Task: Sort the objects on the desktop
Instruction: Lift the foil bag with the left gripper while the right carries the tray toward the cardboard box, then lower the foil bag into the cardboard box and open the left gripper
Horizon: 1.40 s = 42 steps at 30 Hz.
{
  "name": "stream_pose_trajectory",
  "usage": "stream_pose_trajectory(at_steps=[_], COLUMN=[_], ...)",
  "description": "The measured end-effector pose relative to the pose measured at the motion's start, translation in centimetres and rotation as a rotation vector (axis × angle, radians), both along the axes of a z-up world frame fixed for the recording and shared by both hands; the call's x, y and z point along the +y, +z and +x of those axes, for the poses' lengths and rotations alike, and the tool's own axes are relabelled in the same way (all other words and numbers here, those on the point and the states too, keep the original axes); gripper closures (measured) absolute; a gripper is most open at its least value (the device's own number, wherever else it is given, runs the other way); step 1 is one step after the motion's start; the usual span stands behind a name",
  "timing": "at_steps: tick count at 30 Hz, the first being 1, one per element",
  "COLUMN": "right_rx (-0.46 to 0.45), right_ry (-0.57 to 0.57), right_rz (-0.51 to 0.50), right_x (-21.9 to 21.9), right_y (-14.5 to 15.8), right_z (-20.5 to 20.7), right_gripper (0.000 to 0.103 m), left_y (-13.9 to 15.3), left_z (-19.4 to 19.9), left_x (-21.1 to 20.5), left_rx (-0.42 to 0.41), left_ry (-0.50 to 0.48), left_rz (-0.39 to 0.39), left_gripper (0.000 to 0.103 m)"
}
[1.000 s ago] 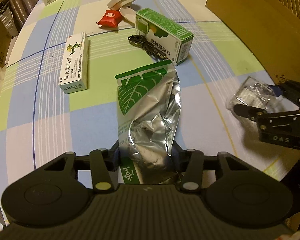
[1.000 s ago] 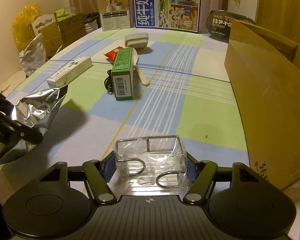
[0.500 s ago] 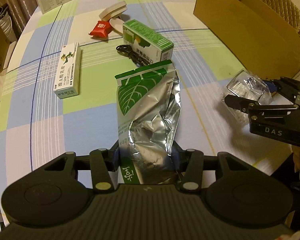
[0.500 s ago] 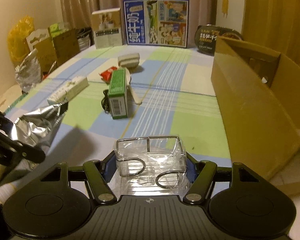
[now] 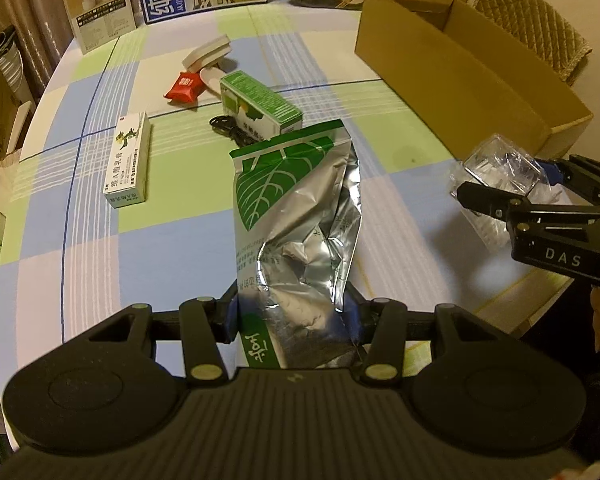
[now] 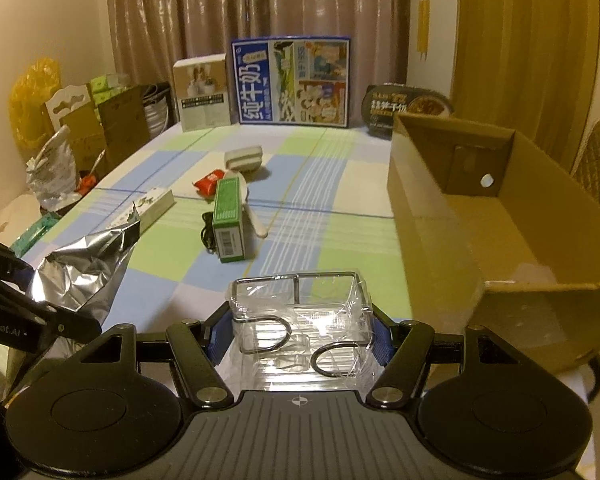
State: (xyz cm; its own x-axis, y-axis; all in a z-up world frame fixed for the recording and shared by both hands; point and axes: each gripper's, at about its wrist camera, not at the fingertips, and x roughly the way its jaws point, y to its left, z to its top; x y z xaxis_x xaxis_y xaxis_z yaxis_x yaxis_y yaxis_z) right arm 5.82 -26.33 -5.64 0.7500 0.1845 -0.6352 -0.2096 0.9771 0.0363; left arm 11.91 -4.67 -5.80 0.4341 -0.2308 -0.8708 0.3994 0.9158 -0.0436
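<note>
My left gripper (image 5: 294, 316) is shut on a crumpled silver and green foil bag (image 5: 296, 208), held up above the checked tablecloth. In the right wrist view the same foil bag (image 6: 84, 276) shows at the left with the left gripper's dark finger across it. My right gripper (image 6: 300, 336) is shut on a clear plastic packet with wire hooks (image 6: 300, 312), lifted off the table beside the open cardboard box (image 6: 440, 232). From the left wrist view the right gripper (image 5: 512, 188) and its clear packet (image 5: 500, 168) hang at the right, near the cardboard box (image 5: 452, 80).
On the cloth lie a green carton (image 5: 260, 104), a black cable (image 5: 228, 130), a white medicine box (image 5: 126, 160), a red sachet (image 5: 184, 88) and a pale brush (image 5: 208, 52). A milk carton box (image 6: 292, 80) and a black bowl (image 6: 404, 106) stand at the far edge.
Both grippers have risen with their loads. The table objects look smaller and farther off, and the box's open inside has come into the right wrist view.
</note>
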Motion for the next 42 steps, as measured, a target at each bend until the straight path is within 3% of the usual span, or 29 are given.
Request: stream_pose_trajectory(at_steps=[24,42], right_rx=[-0.138,-0.129], right_ry=[-0.13,-0.254], right_rz=[-0.021,-0.047], right_x=[-6.1,-13.3], right_y=[7.1,7.7], right_z=[-1.1,0.1], right_gripper=[0.039,0.039], left_y=[5.6,8.1], left_z=[-0.1,2.1], left_x=[-5.4,-15.0], left_rx=[-0.099,-0.112], left_ry=[-0.061,-0.185], left_rz=[-0.09,-0.161], left_gripper=[0.059,0.059])
